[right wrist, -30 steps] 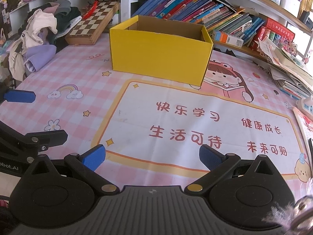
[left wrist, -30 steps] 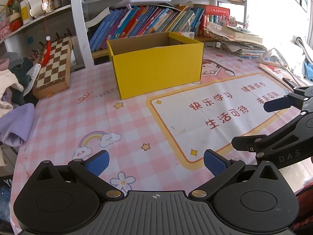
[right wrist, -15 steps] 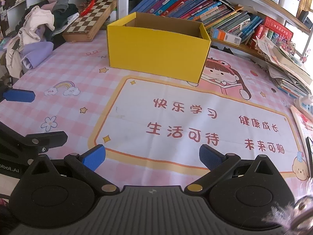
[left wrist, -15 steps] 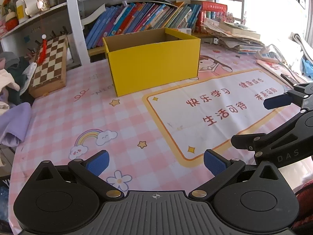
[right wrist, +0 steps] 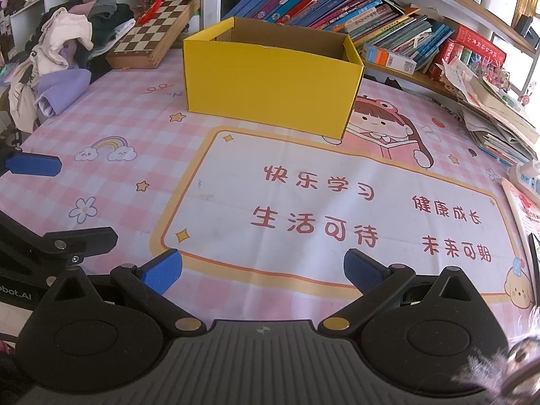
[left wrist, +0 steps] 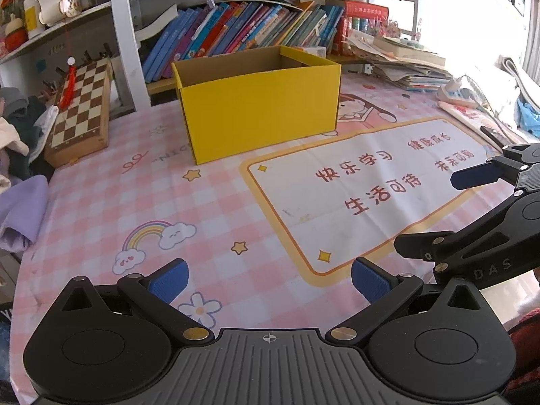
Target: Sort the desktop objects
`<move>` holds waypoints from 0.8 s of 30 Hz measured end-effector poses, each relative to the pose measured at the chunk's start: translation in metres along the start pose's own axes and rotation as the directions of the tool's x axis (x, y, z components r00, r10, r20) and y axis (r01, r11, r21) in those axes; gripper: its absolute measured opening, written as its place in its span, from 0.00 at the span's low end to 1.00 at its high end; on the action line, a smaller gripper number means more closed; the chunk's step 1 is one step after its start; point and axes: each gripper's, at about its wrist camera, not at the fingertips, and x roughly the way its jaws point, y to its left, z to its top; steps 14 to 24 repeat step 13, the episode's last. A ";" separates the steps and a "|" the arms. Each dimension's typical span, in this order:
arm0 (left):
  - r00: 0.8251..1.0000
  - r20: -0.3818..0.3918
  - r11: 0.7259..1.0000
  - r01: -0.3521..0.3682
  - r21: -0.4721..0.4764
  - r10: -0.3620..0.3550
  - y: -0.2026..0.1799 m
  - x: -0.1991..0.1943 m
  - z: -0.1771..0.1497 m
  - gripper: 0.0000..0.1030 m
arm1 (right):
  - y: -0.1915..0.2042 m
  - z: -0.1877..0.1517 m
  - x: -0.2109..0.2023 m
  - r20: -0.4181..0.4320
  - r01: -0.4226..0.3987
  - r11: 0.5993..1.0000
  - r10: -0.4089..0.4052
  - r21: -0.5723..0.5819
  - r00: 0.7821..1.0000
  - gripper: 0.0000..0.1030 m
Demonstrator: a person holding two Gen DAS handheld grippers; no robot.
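Yellow cardboard, nearer and larger than a second ago: both tools have drifted toward the box.

The yellow box (left wrist: pixel 260 108) stands open-topped at the far side of the pink checked mat (left wrist: pixel 101 202), in front of the row of books (left wrist: pixel 236 33), and it has grown a little in both wrist views over the last second, so the pair is easing forward. The left gripper (left wrist: pixel 269 276) and the right gripper (right wrist: pixel 263 270) hover low over the mat, each with its blue pads spread wide and nothing between them (no loose desktop item lies on the open mat). With both tools empty, the sorting looks either not begun or between items. The chessboard (left wrist: pixel 81 111) and the clothes pile (right wrist: pixel 64 54) sit off to the left.
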 end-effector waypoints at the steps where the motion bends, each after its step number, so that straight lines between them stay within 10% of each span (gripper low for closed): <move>1: 1.000 0.000 1.000 0.001 -0.001 -0.001 0.000 0.000 0.000 1.00 | 0.000 0.000 0.000 0.000 0.000 1.000 0.000 -0.001 1.000 1.00; 24: 1.000 0.019 0.999 0.024 -0.034 -0.024 0.003 0.000 0.001 1.00 | -0.001 0.004 0.002 -0.005 0.004 1.000 -0.004 -0.005 1.000 1.00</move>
